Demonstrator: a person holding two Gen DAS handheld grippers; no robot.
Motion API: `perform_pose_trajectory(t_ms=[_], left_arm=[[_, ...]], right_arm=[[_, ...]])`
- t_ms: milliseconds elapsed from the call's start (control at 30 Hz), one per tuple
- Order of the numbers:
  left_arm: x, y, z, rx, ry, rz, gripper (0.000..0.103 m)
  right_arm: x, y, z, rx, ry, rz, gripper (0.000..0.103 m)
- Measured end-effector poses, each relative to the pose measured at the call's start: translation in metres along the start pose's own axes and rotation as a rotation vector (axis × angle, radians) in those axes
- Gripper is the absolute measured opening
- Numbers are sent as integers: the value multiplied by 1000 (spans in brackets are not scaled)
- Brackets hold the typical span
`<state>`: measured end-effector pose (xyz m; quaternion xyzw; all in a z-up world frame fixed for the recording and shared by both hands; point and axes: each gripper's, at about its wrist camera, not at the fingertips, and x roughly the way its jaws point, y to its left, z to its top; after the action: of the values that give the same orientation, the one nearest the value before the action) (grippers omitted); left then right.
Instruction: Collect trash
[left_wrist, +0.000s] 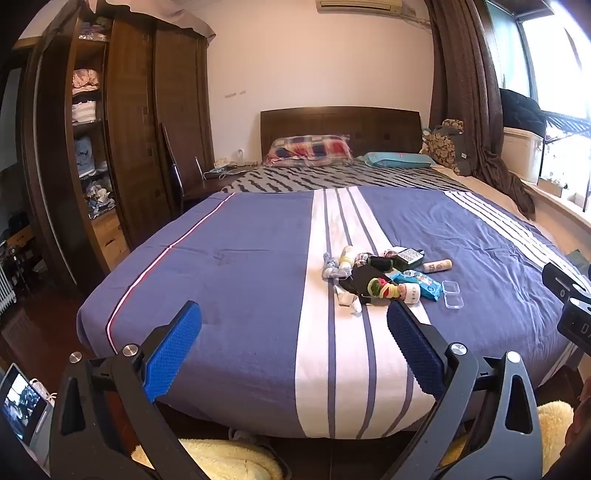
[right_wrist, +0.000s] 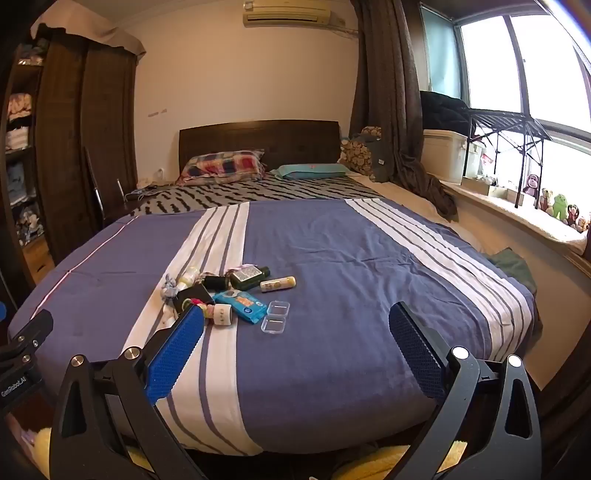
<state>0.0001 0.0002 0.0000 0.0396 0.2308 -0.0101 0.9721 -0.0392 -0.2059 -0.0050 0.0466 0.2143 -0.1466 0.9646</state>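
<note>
while both tools hang over the foot of the big bed with the blue and white striped cover (left_wrist: 240, 266), the left hand-held gripper (left_wrist: 293, 325) is spread wide and holds nothing. the right hand-held gripper (right_wrist: 295, 325) is spread wide too. the little pile of mixed trash (right_wrist: 225, 291) lies on the cover, near the white stripe.

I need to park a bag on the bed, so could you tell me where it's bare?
Bare: the blue bedspread right of the clear plastic box, and left of the white stripes. Crowded: the trash pile on those stripes.
</note>
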Motion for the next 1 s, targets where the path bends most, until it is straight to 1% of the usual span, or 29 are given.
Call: perform_pose_trajectory(t_ms=[433,467,533,733,1000], left_arm=[[-9,4,-2,-4,-1,-6,95],[-5,0,-4,-4,0,-6,95],[-5,0,-1,-5,2,-5,95],[-4,2,2,-7,4,-2,95],[-5,2,4,-9,2,-1,95]], right_arm=[[-4,5,-3,4,-3,0,100],[-4,5,-3,4,-3,0,100],[-2,-2,2,5,-1,0,100],[-4,-2,5,8,-2,4,100],[-1,-2,2,7,-5,8,100]])
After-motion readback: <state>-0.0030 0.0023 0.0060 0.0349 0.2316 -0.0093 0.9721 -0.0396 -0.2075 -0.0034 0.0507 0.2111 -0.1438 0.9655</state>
